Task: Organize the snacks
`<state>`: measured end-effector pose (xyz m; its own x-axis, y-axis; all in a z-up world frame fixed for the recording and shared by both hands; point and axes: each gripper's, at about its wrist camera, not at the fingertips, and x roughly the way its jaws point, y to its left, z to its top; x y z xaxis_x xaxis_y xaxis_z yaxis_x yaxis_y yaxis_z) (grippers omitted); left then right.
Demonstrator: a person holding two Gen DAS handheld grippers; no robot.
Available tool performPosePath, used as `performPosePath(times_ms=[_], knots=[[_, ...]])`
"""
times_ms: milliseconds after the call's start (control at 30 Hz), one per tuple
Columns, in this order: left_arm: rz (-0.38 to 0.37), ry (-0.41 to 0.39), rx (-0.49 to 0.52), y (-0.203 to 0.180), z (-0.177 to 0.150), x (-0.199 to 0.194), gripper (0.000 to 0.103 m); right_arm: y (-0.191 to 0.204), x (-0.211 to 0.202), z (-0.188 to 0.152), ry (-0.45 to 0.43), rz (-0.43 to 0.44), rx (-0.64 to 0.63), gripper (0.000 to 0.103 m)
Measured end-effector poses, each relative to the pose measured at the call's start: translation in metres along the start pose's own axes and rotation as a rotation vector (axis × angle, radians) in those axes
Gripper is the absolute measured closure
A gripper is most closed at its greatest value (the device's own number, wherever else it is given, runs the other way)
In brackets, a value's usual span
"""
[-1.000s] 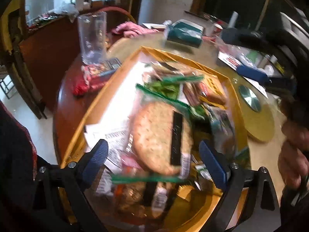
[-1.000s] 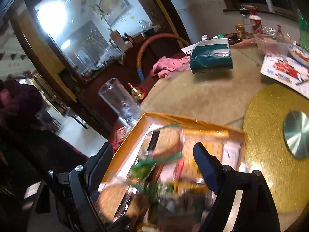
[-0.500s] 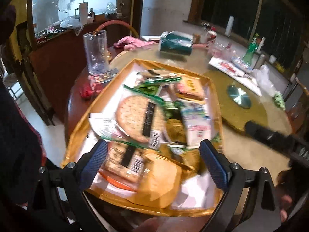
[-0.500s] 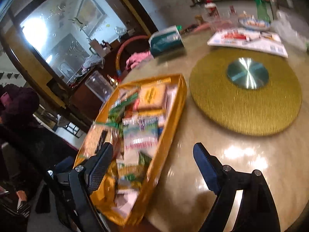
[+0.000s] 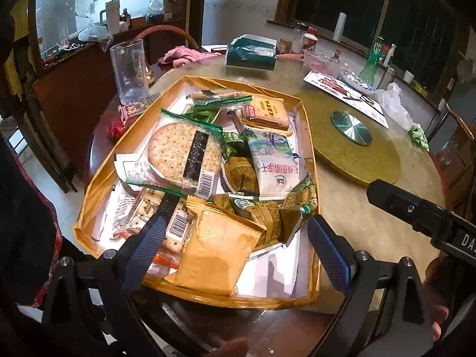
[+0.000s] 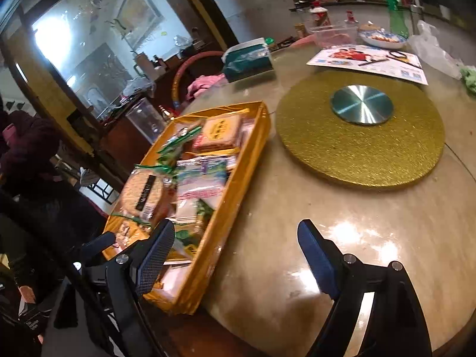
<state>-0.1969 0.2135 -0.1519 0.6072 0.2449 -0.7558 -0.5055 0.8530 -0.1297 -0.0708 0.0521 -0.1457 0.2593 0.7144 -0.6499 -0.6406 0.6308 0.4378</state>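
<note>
While nothing is held: both grippers are seen pulled back from the snacks.
Left gripper (image 5: 235, 244): jaws spread wide, empty, raised above the near end of the gold tray (image 5: 190, 293); a second ago it was low among the packets.
Right gripper (image 6: 235, 255): jaws spread, empty, swung off the tray and now over the bare table (image 6: 372, 238).
Snacks: heaped loose inside the tray, the round cracker packet (image 5: 184, 156) on top, an orange packet (image 5: 214, 253) nearest the left jaws.
Turntable (image 6: 360, 145): beside the tray, bare.
Meaning: sorting is judged barely begun; a fresh pick is being lined up.
</note>
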Motion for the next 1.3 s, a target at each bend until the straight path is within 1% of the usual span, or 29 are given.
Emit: performPosePath(times_ms=[167, 333, 400, 533, 600, 667, 767, 967, 1033, 1100, 1200, 1300], knots=[[-0.002, -0.008, -0.017, 0.006, 0.0, -0.002, 0.007, 0.022, -0.004, 0.002, -0.019, 0.002, -0.039, 0.018], [0.021, -0.008, -0.018, 0.015, 0.003, 0.0, 0.007, 0.034, 0.005, 0.002, 0.009, 0.0, -0.068, 0.018], [0.026, 0.011, -0.013, 0.018, 0.003, 0.003, 0.007, 0.036, 0.009, 0.003, 0.016, 0.001, -0.066, 0.018], [0.04, 0.018, 0.001, 0.022, 0.001, 0.003, 0.007, 0.039, 0.018, 0.004, 0.035, 0.001, -0.066, 0.018], [0.061, 0.015, 0.008, 0.024, 0.001, 0.004, 0.007, 0.04, 0.022, 0.004, 0.042, 0.005, -0.066, 0.018], [0.079, 0.029, 0.016, 0.026, 0.001, 0.007, 0.007, 0.043, 0.024, 0.002, 0.044, -0.002, -0.073, 0.018], [0.072, 0.031, 0.008, 0.031, 0.0, 0.006, 0.007, 0.046, 0.025, 0.002, 0.049, 0.002, -0.075, 0.018], [0.097, 0.038, 0.015, 0.031, -0.002, 0.011, 0.007, 0.052, 0.027, 0.0, 0.051, 0.002, -0.1, 0.018], [0.095, 0.047, 0.018, 0.031, 0.0, 0.011, 0.007, 0.053, 0.028, 0.0, 0.051, -0.008, -0.104, 0.018], [0.076, 0.028, 0.019, 0.031, 0.0, 0.006, 0.007, 0.054, 0.028, 0.001, 0.055, -0.004, -0.098, 0.018], [0.094, 0.029, 0.027, 0.032, 0.0, 0.007, 0.007, 0.057, 0.026, 0.002, 0.044, 0.002, -0.111, 0.018], [0.09, 0.014, 0.034, 0.031, 0.001, 0.006, 0.007, 0.059, 0.025, 0.002, 0.04, 0.009, -0.115, 0.018]])
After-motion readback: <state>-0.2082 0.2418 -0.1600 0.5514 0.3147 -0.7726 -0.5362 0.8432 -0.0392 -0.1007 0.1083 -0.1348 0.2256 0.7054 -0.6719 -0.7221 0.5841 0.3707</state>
